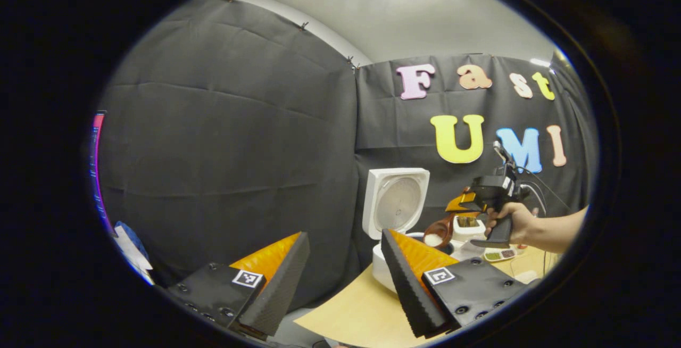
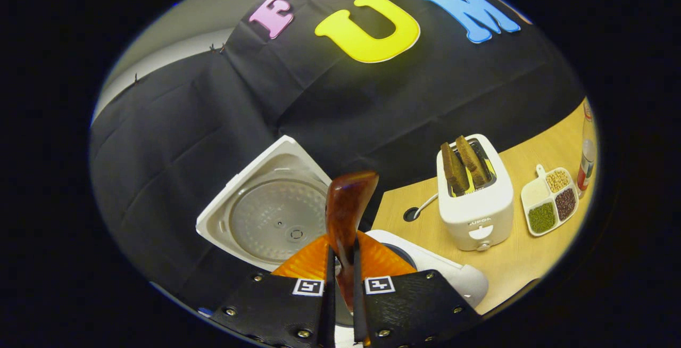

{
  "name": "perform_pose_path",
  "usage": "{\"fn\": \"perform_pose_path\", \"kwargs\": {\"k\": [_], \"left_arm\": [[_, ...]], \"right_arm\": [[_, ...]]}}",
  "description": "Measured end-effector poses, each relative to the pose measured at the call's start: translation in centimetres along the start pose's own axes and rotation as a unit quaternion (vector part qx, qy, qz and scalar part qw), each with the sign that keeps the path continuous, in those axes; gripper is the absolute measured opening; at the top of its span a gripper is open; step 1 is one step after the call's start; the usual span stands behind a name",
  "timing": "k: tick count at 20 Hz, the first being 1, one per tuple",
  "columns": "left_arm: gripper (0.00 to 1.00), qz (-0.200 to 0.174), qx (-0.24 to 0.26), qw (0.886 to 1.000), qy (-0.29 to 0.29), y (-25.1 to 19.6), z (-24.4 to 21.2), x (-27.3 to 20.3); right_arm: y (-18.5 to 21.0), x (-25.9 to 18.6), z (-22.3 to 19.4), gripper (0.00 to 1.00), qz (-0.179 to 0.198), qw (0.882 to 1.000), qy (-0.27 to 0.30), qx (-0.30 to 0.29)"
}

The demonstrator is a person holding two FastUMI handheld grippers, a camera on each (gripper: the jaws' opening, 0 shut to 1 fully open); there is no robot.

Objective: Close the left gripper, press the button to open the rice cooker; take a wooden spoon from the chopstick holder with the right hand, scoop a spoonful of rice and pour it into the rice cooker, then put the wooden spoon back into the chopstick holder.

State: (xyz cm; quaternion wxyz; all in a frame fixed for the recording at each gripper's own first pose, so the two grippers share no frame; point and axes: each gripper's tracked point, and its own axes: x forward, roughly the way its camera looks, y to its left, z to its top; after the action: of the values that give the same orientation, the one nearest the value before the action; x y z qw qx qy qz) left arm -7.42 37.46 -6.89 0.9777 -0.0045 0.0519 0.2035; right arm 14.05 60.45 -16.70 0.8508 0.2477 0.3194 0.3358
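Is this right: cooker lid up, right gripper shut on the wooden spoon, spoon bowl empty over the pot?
Not quite. The left gripper view shows the wooden spoon bowl holding white rice, not empty. The rest holds: rice cooker lid up, right gripper shut on the spoon handle over the pot.

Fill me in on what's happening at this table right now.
A person is working with two handheld grippers. The right gripper is shut on a wooden spoon and holds it over the open rice cooker, whose lid stands up. The spoon's bowl carries white rice. The left gripper is open, holds nothing, and sits back near the table edge.
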Motion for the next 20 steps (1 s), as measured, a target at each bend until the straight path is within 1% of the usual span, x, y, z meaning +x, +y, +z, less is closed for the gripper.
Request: {"fn": "perform_pose_path", "kwargs": {"k": [3, 4, 5, 6, 7, 9, 10, 11, 12, 13, 14, 15, 16, 17, 18, 20], "left_arm": [[0.94, 0.007, 0.002, 1.000, 0.001, 0.6, -0.1, 0.1], [0.91, 0.008, 0.001, 1.000, 0.000, 0.5, -0.2, 0.1], [0.91, 0.008, 0.000, 1.000, 0.000, 0.6, -0.2, 0.1], [0.94, 0.008, 0.001, 1.000, 0.000, 0.5, -0.2, 0.3], [0.94, 0.008, 0.005, 1.000, 0.000, 0.4, -0.3, 0.4], [0.94, 0.005, 0.006, 1.000, 0.000, 0.2, -0.2, 0.6], [0.91, 0.003, 0.005, 1.000, -0.002, 0.1, 0.0, 0.6], [0.94, 0.002, 0.004, 1.000, -0.004, -0.2, 0.1, 0.8], [0.91, 0.001, 0.004, 1.000, -0.005, -0.4, 0.2, 0.9], [0.91, -0.001, 0.004, 1.000, -0.005, -0.4, 0.1, 0.9], [0.94, -0.001, 0.003, 1.000, -0.005, -0.5, 0.0, 1.0], [0.91, -0.003, 0.002, 1.000, -0.005, -0.6, -0.1, 1.1], [0.91, -0.003, 0.001, 1.000, -0.005, -0.6, -0.2, 1.1], [0.91, -0.004, 0.001, 1.000, -0.006, -0.7, -0.1, 1.1], [0.94, -0.004, 0.001, 1.000, -0.005, -0.7, -0.1, 1.1], [0.94, -0.005, 0.001, 1.000, -0.006, -0.8, -0.1, 1.0]], "right_arm": [[0.1, 0.9, -1.1, 0.14, -0.017, 0.997, 0.004, -0.076], [0.2, 0.9, -1.3, 0.14, -0.022, 0.994, 0.001, -0.104], [0.2, 1.0, -1.2, 0.14, -0.028, 0.991, -0.004, -0.133], [0.3, 1.0, -1.1, 0.13, -0.032, 0.986, -0.011, -0.163], [0.6, 0.9, -1.3, 0.14, -0.034, 0.980, -0.014, -0.194], [1.2, 0.9, -1.5, 0.13, -0.035, 0.966, -0.017, -0.256], [1.3, 0.8, -1.4, 0.13, -0.037, 0.957, -0.023, -0.288], [1.4, 0.6, -1.2, 0.14, -0.038, 0.948, -0.030, -0.315], [1.7, 0.4, -0.9, 0.13, -0.039, 0.939, -0.042, -0.339], [1.9, 0.3, -0.7, 0.13, -0.041, 0.929, -0.051, -0.363], [2.1, 0.1, -0.4, 0.13, -0.047, 0.918, -0.058, -0.389], [2.1, -0.2, -0.2, 0.13, -0.052, 0.906, -0.063, -0.414], [2.1, -0.4, 0.0, 0.13, -0.056, 0.895, -0.067, -0.438], [2.2, -0.5, 0.1, 0.13, -0.057, 0.886, -0.072, -0.455], [2.3, -0.6, 0.1, 0.14, -0.057, 0.880, -0.074, -0.466], [2.2, -0.6, 0.0, 0.14, -0.060, 0.875, -0.076, -0.474]]}}
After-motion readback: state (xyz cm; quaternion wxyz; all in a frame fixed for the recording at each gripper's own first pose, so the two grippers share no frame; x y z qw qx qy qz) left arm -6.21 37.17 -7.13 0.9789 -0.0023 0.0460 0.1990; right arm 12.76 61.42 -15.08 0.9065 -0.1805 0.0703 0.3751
